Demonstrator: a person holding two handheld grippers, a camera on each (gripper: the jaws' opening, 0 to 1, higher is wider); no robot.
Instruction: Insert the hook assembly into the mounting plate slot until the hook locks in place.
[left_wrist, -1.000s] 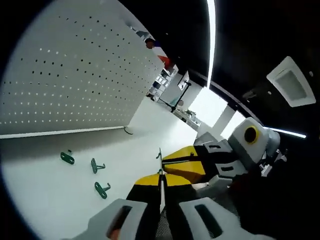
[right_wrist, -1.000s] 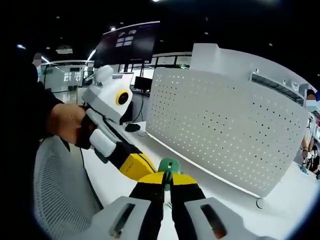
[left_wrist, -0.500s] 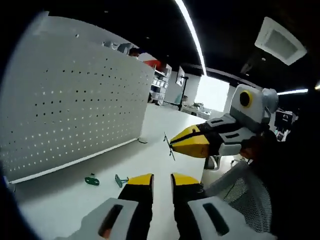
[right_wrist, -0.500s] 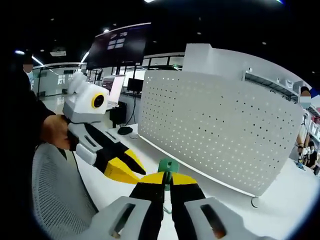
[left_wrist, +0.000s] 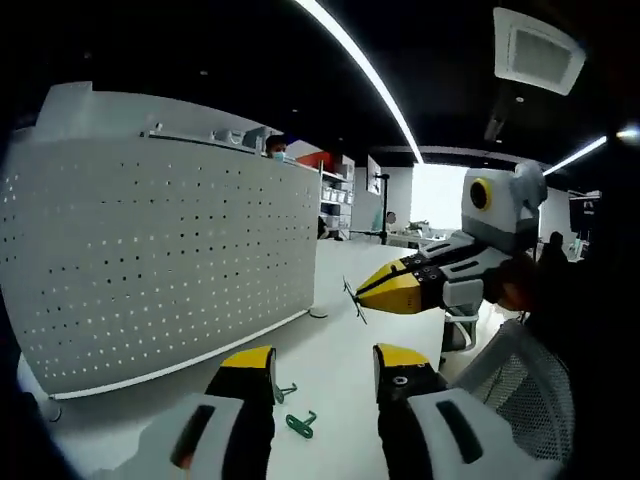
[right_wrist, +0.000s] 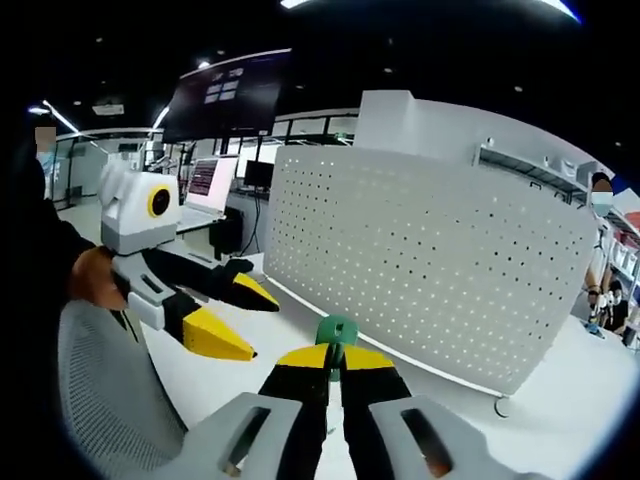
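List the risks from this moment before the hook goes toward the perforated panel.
1. The right gripper pinches the green hook by a thin edge, so it might twist or slip on contact with the perforated panel.
2. The left gripper is open with nothing in it, so nothing steadies the panel; a push might shift it.
3. Spare green hooks lie on the white table below the left gripper; a lowered hand could knock them.
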